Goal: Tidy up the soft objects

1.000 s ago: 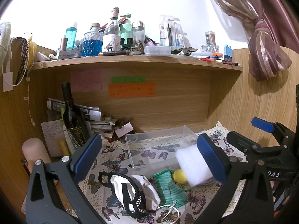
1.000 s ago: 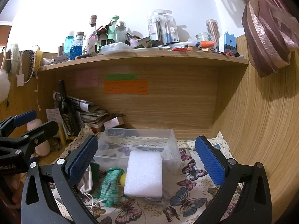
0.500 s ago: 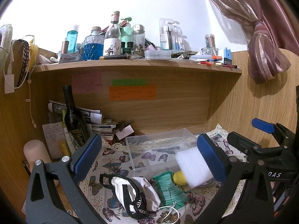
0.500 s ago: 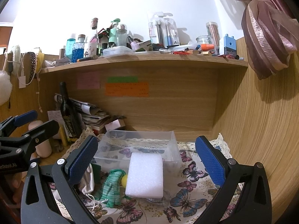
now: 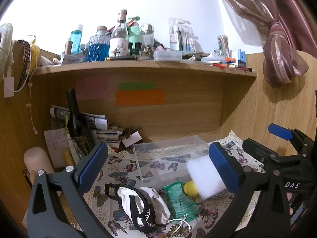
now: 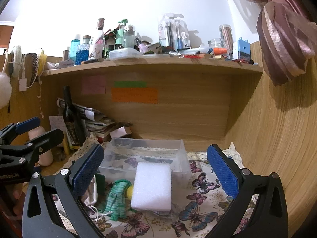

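Observation:
A white foam block [image 6: 151,186] lies on the butterfly cloth [image 6: 198,214] in front of a clear plastic box [image 6: 146,154]. Left of it lie a green knitted piece [image 6: 116,200], a yellow ball [image 6: 129,191] and a white pouch [image 6: 91,194]. In the left wrist view the foam block [image 5: 204,176], green piece [image 5: 180,202], yellow ball [image 5: 190,188], white pouch with a black strap [image 5: 142,204] and clear box [image 5: 170,158] show too. My left gripper [image 5: 158,168] is open above the pouch. My right gripper [image 6: 154,170] is open, raised above the foam block.
A dark wine bottle [image 5: 76,123] leans on stacked papers [image 5: 95,123] at back left. A pink cylinder [image 5: 36,162] stands at the left. The upper shelf [image 5: 142,67] is crowded with bottles. Wooden walls close the nook; a curtain [image 5: 281,45] hangs at right.
Both views have tilted slightly, so the shelf and objects sit a little lower in frame. Nothing on the cloth has moved and both grippers stay open.

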`<move>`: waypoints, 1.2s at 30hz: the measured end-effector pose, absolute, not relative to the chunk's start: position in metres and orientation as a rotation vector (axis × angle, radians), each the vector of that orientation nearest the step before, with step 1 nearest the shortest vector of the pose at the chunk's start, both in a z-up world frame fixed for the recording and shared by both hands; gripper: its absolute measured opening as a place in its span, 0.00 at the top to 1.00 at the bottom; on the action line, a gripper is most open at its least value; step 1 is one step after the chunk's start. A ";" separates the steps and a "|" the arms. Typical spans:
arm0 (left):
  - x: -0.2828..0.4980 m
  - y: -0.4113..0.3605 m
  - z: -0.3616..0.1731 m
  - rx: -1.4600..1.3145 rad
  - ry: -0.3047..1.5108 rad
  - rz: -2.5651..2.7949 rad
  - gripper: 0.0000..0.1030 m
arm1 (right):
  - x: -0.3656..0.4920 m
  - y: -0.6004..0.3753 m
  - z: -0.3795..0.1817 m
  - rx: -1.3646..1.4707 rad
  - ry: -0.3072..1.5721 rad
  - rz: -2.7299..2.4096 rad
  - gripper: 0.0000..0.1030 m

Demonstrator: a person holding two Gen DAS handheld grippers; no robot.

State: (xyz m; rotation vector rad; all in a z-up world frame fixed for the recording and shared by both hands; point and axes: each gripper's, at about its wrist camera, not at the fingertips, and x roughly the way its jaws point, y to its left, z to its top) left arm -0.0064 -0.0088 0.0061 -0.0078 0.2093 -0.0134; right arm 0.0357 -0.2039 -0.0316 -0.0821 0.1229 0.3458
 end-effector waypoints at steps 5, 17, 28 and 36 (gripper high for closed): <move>0.003 -0.002 -0.006 -0.014 0.253 -0.009 0.09 | 0.053 -0.207 -0.041 -0.054 0.177 0.361 0.00; 0.035 0.016 -0.057 -0.019 0.431 0.002 0.17 | 0.101 -0.192 -0.086 -0.040 0.374 0.395 0.01; 0.054 0.034 -0.100 -0.039 0.547 0.001 0.20 | 0.139 -0.180 -0.122 -0.013 0.544 0.448 0.01; 0.062 0.054 -0.115 -0.132 0.608 -0.030 0.48 | 0.151 -0.173 -0.134 -0.039 0.586 0.452 0.21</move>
